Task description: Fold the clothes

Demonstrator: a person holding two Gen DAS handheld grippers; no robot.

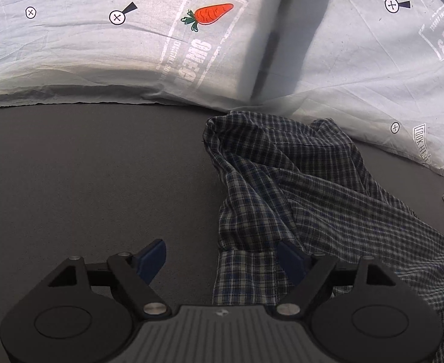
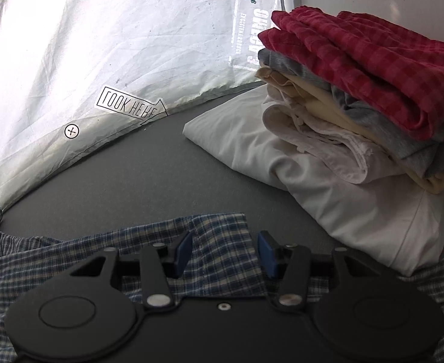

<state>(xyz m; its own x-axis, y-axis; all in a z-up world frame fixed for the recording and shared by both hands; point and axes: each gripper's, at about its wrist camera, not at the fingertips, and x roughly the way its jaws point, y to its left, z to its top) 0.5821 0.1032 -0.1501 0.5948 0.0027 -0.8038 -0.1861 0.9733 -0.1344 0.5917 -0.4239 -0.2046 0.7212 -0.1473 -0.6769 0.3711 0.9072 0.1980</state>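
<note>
My left gripper [image 1: 222, 260] spread, tilted down | right gripper [image 2: 225, 254] spread, maybe touching plaid shirt [image 2: 218, 242] | folded stack [image 2: 358, 90] beside

Your left: bare grey table [image 1: 85, 181], free. Right: folded stack [image 2: 358, 90] blocks. Far: printed sheet [image 1: 101, 60] walls you in.

Left tongs [image 1: 222, 260] pointed steeply down, jaws spread wide, blue pads [image 1: 153, 257] well apart, nothing pinched between them. Right tongs [image 2: 225, 252] also angled down, jaws about half spread, blue pads [image 2: 184, 251] apart with checked cloth lying under and between them, not pressed by either pad. Black linkage arms on both splayed outward. No hands or sleeves seen.
</note>
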